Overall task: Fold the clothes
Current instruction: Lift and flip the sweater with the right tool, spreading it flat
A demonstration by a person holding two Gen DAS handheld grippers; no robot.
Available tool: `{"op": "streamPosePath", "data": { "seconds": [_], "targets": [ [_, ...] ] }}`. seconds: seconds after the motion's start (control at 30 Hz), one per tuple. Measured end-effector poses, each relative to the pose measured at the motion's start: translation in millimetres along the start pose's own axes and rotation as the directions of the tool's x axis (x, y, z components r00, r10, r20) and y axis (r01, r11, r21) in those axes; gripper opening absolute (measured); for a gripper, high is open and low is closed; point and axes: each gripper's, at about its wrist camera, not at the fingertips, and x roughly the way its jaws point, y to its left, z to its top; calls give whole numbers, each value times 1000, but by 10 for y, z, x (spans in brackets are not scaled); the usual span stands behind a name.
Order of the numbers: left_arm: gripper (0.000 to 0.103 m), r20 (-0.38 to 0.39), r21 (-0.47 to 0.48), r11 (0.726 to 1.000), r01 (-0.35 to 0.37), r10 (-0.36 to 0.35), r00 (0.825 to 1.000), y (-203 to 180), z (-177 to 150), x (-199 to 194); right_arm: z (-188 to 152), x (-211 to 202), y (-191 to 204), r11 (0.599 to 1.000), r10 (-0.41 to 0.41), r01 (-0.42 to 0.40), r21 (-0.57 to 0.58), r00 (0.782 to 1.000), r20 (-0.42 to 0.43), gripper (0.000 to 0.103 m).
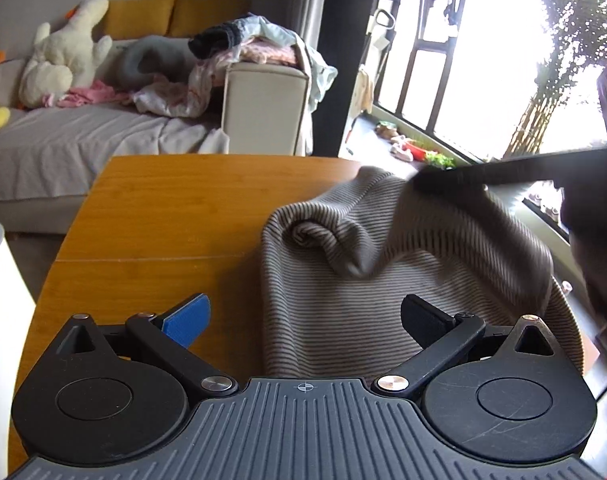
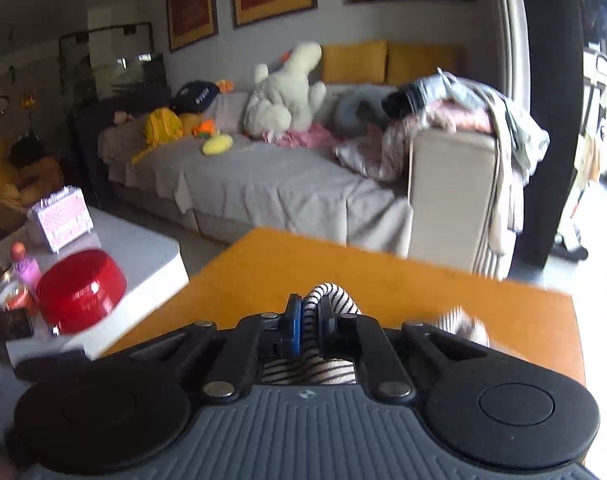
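A grey striped garment lies bunched on the right part of the wooden table. My left gripper is open and empty, low over the garment's near edge, with its blue pad over bare wood. My right gripper is shut on a fold of the striped garment and holds it lifted above the table. In the left wrist view the right gripper shows as a dark blurred shape pulling the cloth up at the upper right.
A grey sofa with a white plush toy and a pile of clothes stands beyond the table. A white low table with a red bowl is at the left. A window is at the right.
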Motion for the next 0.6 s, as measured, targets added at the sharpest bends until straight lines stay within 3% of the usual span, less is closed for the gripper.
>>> {"op": "streamPosePath", "data": {
  "seconds": [0.17, 0.4, 0.53, 0.6],
  "targets": [
    [103, 53, 45, 999, 2, -4, 999, 106, 207, 149, 800, 635, 229, 995, 97, -95, -37, 993, 73, 7],
    [103, 57, 62, 998, 9, -12, 998, 183, 445, 520, 928, 1468, 618, 973, 169, -159, -166, 984, 50, 7],
    [103, 39, 54, 998, 29, -31, 999, 170, 457, 668, 883, 1323, 410, 980, 132, -121, -160, 989, 62, 26],
    [103, 40, 55, 997, 45, -48, 998, 162, 453, 699, 767, 1116, 179, 983, 58, -46, -176, 996, 64, 34]
  ]
}}
